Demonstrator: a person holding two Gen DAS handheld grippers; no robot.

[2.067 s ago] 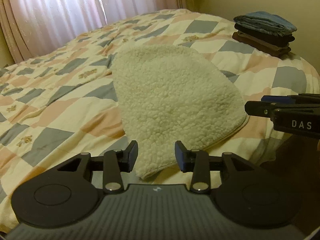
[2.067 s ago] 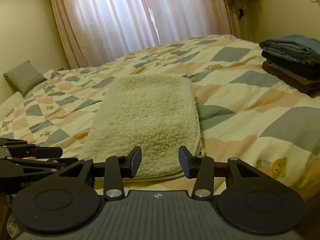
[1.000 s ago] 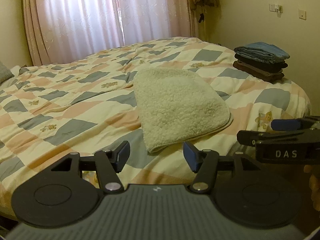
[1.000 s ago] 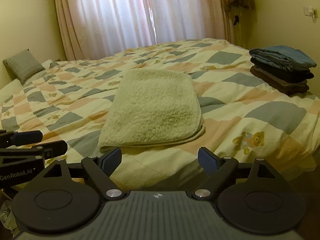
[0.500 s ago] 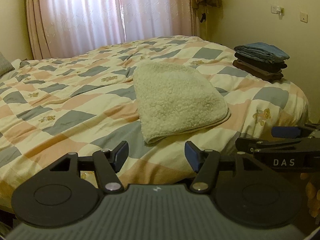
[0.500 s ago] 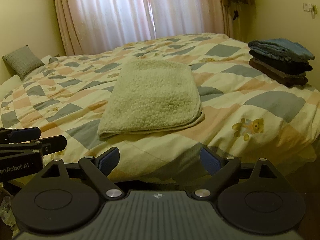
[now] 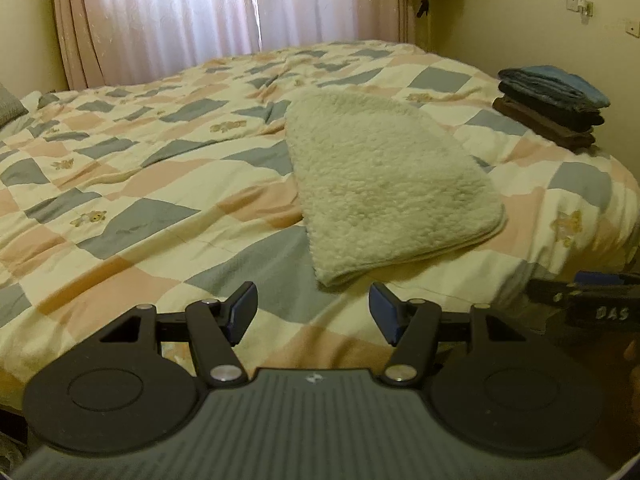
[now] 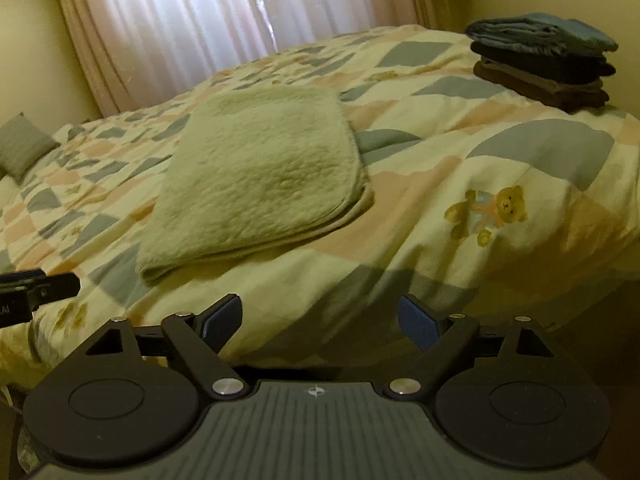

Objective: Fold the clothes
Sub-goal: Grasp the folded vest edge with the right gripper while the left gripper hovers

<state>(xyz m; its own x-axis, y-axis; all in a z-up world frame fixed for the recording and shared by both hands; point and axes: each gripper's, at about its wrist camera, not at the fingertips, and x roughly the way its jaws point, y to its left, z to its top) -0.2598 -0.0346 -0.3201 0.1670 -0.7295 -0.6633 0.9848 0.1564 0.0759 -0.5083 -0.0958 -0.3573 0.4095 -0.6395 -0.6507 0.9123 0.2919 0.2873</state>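
A: Where is the fleece garment point(image 7: 384, 184)?
B: Folded flat on the bed point(image 7: 140, 184), ahead of the left tool point(image 7: 312, 309) and slightly to its right. From the right tool point(image 8: 320, 318) it lies ahead and to the left.

A: Which way does it run?
B: Its long axis runs away from both tools toward the curtain point(image 7: 200, 12). The near end is the thick rounded fold; the layered open edges face right.

A: And the tools?
B: Both have their fingers spread apart with nothing between them. Both hang off the near edge of the bed, clear of the garment. Each shows at the edge of the other's view.

A: Anything stacked?
B: A pile of folded clothes point(image 8: 540, 64), blue on top of darker pieces, far ahead on the right.

A: What differs from half a second ago?
B: The right tool sits closer to the bed and is tilted, and its view is blurred. The garment lies as it did.
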